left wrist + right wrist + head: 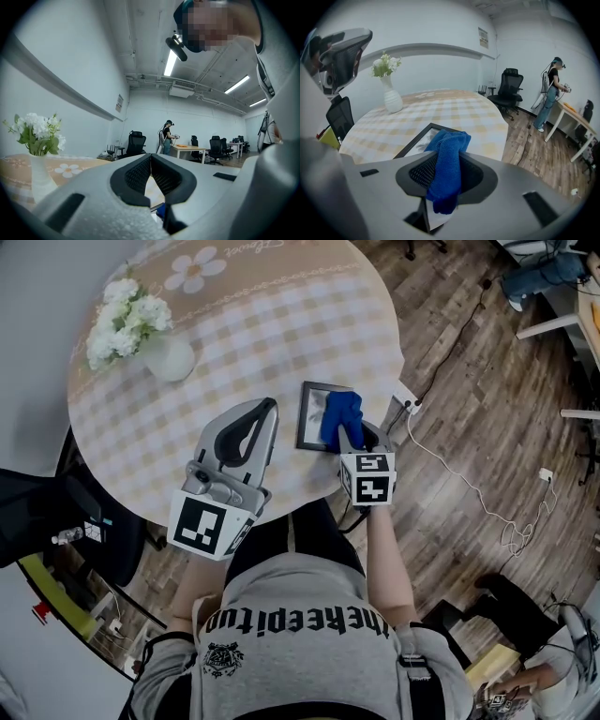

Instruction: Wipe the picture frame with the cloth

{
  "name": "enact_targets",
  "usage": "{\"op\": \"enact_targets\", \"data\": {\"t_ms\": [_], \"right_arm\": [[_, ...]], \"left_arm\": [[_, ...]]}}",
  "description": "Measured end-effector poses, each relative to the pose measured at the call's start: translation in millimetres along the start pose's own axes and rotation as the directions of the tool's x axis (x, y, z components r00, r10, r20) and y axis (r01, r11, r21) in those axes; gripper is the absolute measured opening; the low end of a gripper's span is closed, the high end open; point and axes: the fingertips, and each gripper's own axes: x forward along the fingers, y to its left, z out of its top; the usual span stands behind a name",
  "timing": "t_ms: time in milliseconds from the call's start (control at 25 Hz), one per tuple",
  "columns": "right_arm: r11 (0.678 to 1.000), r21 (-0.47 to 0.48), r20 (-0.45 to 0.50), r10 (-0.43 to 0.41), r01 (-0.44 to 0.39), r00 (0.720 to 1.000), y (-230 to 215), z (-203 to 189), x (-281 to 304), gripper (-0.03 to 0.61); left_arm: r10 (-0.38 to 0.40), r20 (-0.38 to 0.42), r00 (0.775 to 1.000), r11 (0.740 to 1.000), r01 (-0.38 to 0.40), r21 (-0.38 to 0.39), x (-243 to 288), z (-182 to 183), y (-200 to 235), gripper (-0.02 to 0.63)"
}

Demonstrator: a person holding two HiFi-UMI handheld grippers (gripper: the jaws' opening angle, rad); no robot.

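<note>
Head view: a round table [141, 437] under a beige checked cloth fills the upper left of the frame. A white vase of white flowers [141, 329] stands at the table's upper left. Near the table's lower right edge, just right of the frame's centre, lies a dark picture frame [309, 413]. A blue cloth [339, 416] is bunched on the frame's right part. The right gripper [352, 435] reaches to the cloth from below, its marker cube beneath it. The left gripper [265, 409] sits just left of the picture frame, over the tablecloth. A white cable [469, 493] trails across the wooden floor at right.

Left gripper view: the left gripper [151, 158] has its jaws pressed together at the tips, with nothing between them. The vase of flowers [36, 140] stands at the left edge. Far off at centre a person [166, 137] stands by a desk and black office chairs.

Right gripper view: the right gripper [450, 159] is clamped on the blue cloth [449, 145], which sticks up above the jaws and hangs below them. Behind it, the picture frame [417, 140] lies flat on the table. The vase [391, 98] is at upper left, another person [551, 93] at far right.
</note>
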Motion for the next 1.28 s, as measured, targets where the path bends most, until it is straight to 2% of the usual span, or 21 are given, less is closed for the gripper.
{"op": "enact_targets", "data": {"t_ms": [240, 440, 680, 1280], "right_arm": [[1.0, 0.012, 0.0, 0.011, -0.011, 1.0, 8.6, -15.8, -12.8, 0.123], [1.0, 0.015, 0.025, 0.022, -0.022, 0.999, 13.2, -14.1, -11.3, 0.121], [0.996, -0.008, 0.04, 0.086, -0.086, 0.995, 40.2, -9.4, -1.2, 0.12], [0.986, -0.054, 0.052, 0.16, -0.157, 0.986, 92.5, 10.1, 9.8, 0.118]], "left_arm": [[-0.02, 0.006, 1.0, 1.0, 0.02, -0.001, -3.7, 1.7, -4.1, 0.018], [-0.024, 0.005, 1.0, 1.0, 0.024, 0.0, -9.4, 1.9, -4.3, 0.018], [-0.004, 0.004, 1.0, 1.0, 0.004, 0.001, -20.8, 2.6, 3.2, 0.018], [0.054, 0.01, 0.998, 0.999, -0.055, 0.004, -48.9, 7.1, 24.5, 0.018]]}}
